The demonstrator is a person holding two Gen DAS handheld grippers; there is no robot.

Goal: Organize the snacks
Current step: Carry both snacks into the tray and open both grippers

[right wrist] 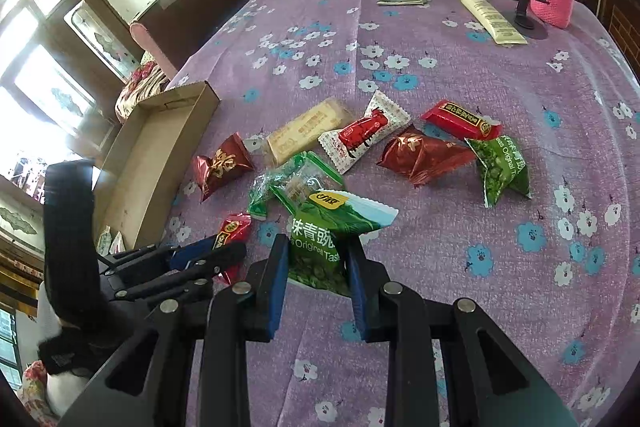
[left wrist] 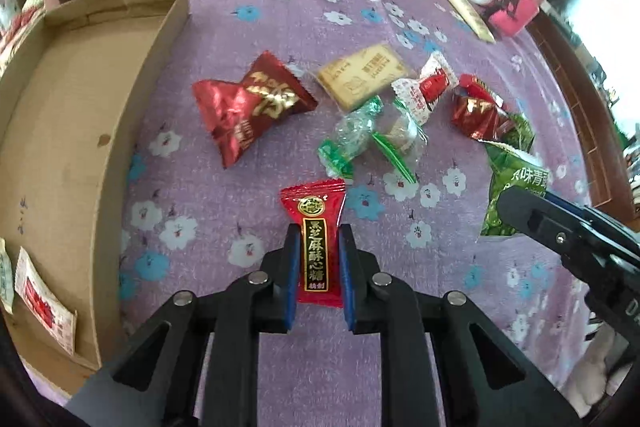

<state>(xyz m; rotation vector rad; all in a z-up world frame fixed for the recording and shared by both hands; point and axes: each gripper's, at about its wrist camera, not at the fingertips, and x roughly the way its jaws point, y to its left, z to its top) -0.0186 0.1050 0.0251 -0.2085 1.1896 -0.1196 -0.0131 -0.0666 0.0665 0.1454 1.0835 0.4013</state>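
Left gripper (left wrist: 319, 259) clamped on light, crinkly red foil candy (left wrist: 318, 239); right gripper (right wrist: 318, 267) pinching slippery green pea packet (right wrist: 324, 239) mid-body, above purple floral tablecloth (right wrist: 460, 75).

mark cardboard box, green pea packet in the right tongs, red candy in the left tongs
cardboard box (left wrist: 60, 131): left wrist view, bare inner floor of the box.
green pea packet (right wrist: 320, 251): right wrist view, printed front between the pads.
red candy (left wrist: 316, 227): left wrist view, black label strip on the wrapper.

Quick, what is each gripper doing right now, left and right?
Left gripper: shut on the red candy.
Right gripper: shut on the green pea packet.
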